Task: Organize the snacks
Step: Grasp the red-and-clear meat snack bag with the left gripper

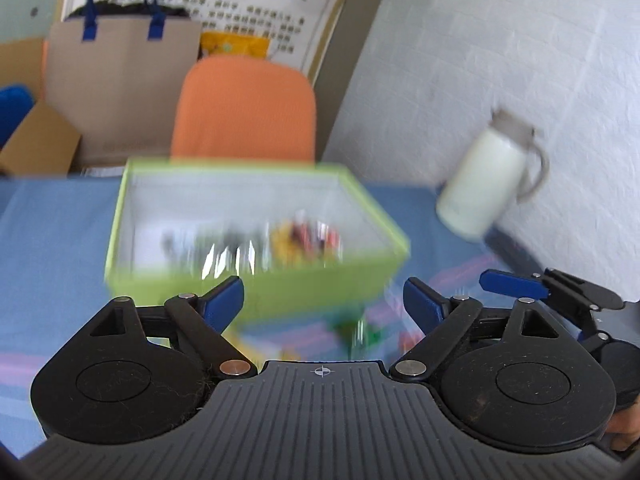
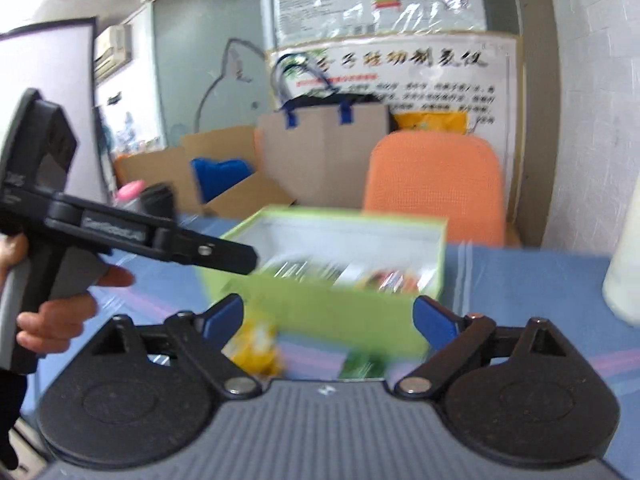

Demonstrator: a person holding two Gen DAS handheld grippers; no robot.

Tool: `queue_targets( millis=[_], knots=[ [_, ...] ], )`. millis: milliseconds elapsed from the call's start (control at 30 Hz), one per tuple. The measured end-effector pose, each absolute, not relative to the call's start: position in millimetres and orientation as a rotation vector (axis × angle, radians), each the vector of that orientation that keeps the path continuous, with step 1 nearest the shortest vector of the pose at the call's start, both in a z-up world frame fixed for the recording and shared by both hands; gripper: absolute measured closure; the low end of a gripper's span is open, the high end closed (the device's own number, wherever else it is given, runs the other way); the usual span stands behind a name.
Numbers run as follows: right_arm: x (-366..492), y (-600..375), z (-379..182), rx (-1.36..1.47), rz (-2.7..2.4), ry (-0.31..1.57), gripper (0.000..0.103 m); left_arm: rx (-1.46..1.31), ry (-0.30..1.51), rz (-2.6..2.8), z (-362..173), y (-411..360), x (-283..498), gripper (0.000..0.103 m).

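Blue tablecloth (image 1: 52, 240) fills mid-frame, a green box (image 1: 256, 232) of snacks at centre, loose packets (image 2: 260, 344) lower centre, and both the left gripper (image 1: 324, 300) and right gripper (image 2: 328, 316) spread empty; closing carelessly could nudge the box or miss packets.

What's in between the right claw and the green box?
In the right wrist view, a yellow snack packet and a green snack packet lie on the blue tablecloth between the open right claw and the lime-green open box.
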State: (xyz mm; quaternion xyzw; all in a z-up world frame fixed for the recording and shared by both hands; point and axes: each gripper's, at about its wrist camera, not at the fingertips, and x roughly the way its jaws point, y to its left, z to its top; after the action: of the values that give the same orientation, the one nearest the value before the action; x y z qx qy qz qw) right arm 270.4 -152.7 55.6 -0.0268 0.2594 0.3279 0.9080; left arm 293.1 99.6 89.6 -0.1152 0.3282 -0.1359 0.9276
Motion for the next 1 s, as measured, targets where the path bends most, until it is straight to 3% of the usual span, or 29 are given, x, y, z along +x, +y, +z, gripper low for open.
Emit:
queue_targets(
  millis=[200,400,500,567,633,900,1000],
  knots=[
    [190.6,-152.7,-0.1,0.026,0.668,0.637,0.009,-0.201,0.777,-0.151,25.3,94.5,226.7,0.031],
    [175.3,-138.7,-22.3,0.045,0.648,0.692,0.009,-0.211,0.802,-0.17,10.6,89.6,229.6,0.032],
    [178.1,-125.0,-29.4,0.038,0.675,0.714,0.009,-0.181,0.854,-0.137,-0.1,88.7,238.9,0.042],
    [178.1,-111.9,-28.8,0.003,0.689,0.705,0.009,-0.159,0.843,-0.119,-0.3,91.8,233.3,0.055],
    [177.7,-100.3,-28.3,-0.006,0.731,0.706,0.009,-0.148,0.846,-0.08,0.7,99.2,226.2,0.058],
    [167.2,-69.2,-33.0,-0.066,0.827,0.709,0.009,-0.124,0.825,0.077,-0.5,143.1,192.6,0.058],
    [166.0,-75.2,-30.0,-0.035,0.813,0.714,0.009,-0.153,0.822,0.112,0.5,156.4,186.7,0.047]
  ],
)
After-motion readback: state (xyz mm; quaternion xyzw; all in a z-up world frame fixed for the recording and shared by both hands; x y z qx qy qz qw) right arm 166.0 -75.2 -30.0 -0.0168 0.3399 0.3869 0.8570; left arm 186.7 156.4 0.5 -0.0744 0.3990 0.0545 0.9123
